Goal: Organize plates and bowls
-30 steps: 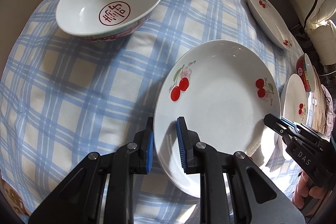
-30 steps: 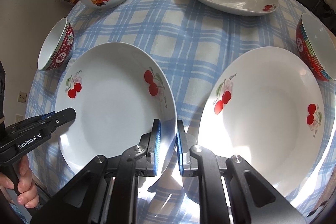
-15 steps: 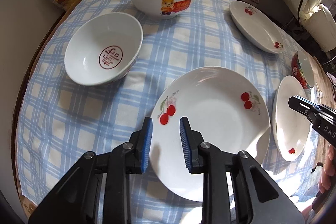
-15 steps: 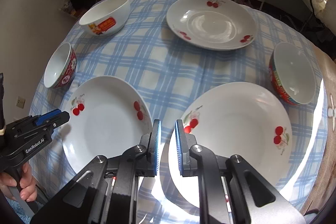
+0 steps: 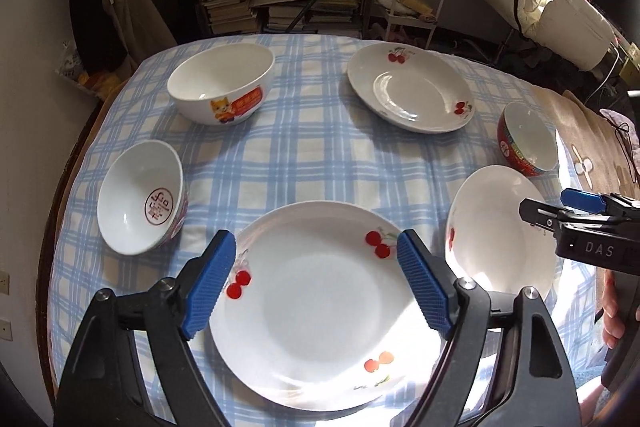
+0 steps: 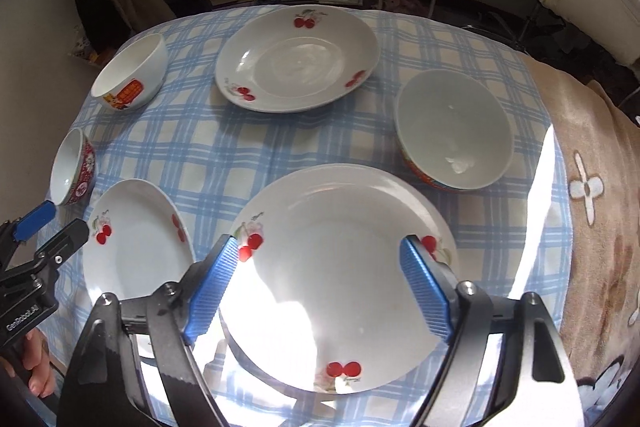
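A: Left gripper (image 5: 316, 283) status?

B: Jaws spread wide, they have just been opening. Nothing pinched. It hangs above the left cherry plate (image 5: 320, 311), which lies flat on the checked tablecloth (image 5: 312, 155). In the left wrist view the plate shows between the two blue pads (image 5: 208, 287), below them, no contact.

A: Right gripper (image 6: 320, 283)?

B: Same. Jaws splayed, just been opening, empty. The right cherry plate (image 6: 340, 275) lies on the cloth under it, framed by the pads, not touched. Sun glare across the plate's near half.

A: Plates relative to each other?

B: Side by side at the near edge of the table, rims close. Can't tell if the rims touch. From the left wrist view the right plate sits at 3 o'clock of the left one, with the right gripper over it.

A: Rest of the layout, left wrist view, clock from the left plate?

B: Small bowl with red seal (image 5: 140, 199) at 10 o'clock, tipped toward the camera. Cat bowl (image 5: 222, 83) at 11 o'clock, upright. Third cherry plate (image 5: 410, 93) at 1 o'clock, far side. Red-patterned bowl (image 5: 528, 143) at 2 o'clock, just beyond the right plate.

A: Hands?

B: Fingers (image 6: 34, 363) of the left hand on its handle at 8 o'clock in the right wrist view. Part of the right hand (image 5: 612, 311) at 3 o'clock in the left wrist view.

A: Anything stacked?

B: All seven pieces sit singly on the cloth.
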